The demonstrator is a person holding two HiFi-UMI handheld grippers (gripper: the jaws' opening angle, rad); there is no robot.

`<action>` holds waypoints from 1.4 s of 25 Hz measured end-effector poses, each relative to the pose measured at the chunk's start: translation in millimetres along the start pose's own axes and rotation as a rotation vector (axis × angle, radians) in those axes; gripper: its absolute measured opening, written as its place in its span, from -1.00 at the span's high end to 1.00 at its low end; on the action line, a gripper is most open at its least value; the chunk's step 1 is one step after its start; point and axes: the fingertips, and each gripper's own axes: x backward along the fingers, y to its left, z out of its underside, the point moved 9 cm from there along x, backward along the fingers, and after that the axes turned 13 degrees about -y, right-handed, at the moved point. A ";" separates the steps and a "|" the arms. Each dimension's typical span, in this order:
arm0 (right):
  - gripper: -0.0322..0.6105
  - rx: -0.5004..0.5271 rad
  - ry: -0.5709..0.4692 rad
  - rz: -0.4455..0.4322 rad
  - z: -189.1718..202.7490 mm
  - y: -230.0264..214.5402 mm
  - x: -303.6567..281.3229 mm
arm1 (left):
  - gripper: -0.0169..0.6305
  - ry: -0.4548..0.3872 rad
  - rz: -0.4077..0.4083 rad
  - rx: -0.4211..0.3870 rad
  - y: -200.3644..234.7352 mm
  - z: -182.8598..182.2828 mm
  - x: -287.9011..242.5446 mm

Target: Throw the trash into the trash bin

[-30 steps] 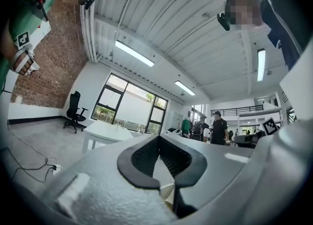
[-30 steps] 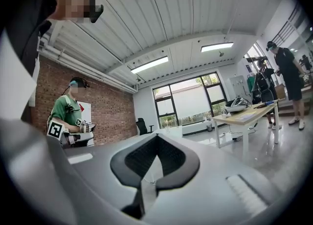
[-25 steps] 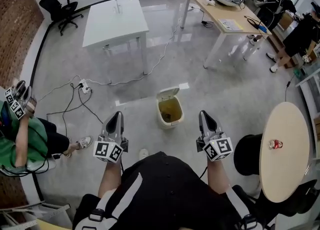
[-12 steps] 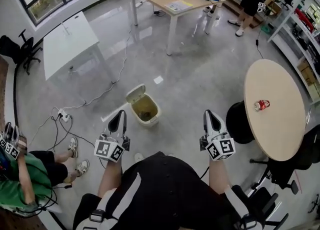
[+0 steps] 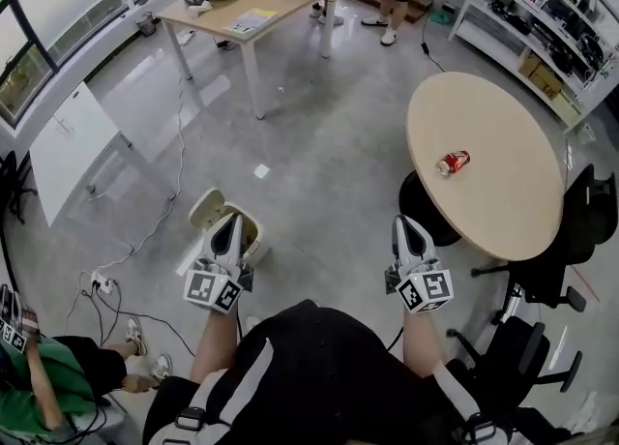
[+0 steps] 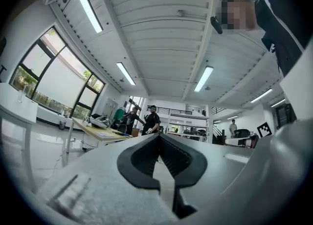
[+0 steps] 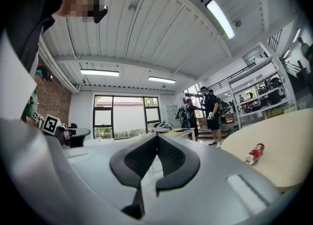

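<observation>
Both left tongs (image 5: pixel 228 222) and right tongs (image 5: pixel 402 225) are pressed together; red can (image 5: pixel 453 163) lies sideways.

An open-plan lab-cum-office: polished grey concrete floor (image 5: pixel 329 143), a long rectangular light-wood worktop (image 5: pixel 290 0) strewn with gear, a white rectangular table (image 5: pixel 68 143), black wheeled office chairs (image 5: pixel 580 230), white metal shelving (image 5: pixel 542 27) stacked with boxes, tall dark-framed windows (image 6: pixel 54 79), and long strip lights (image 6: pixel 90 9) on a white ribbed ceiling.
</observation>
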 end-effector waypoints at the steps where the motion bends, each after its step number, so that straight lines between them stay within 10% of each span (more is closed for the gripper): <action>1: 0.88 0.002 -0.002 0.014 -2.2 -6.6 6.8 | 0.94 0.002 0.016 0.006 -6.9 4.0 -6.6; 11: 0.88 0.032 -0.025 0.162 -16.1 -41.7 56.5 | 0.94 0.046 0.177 0.077 -49.4 32.0 -57.1; 35: 0.88 0.144 -0.074 0.646 -42.4 27.4 172.9 | 0.94 0.142 0.646 0.287 -103.5 65.9 -124.8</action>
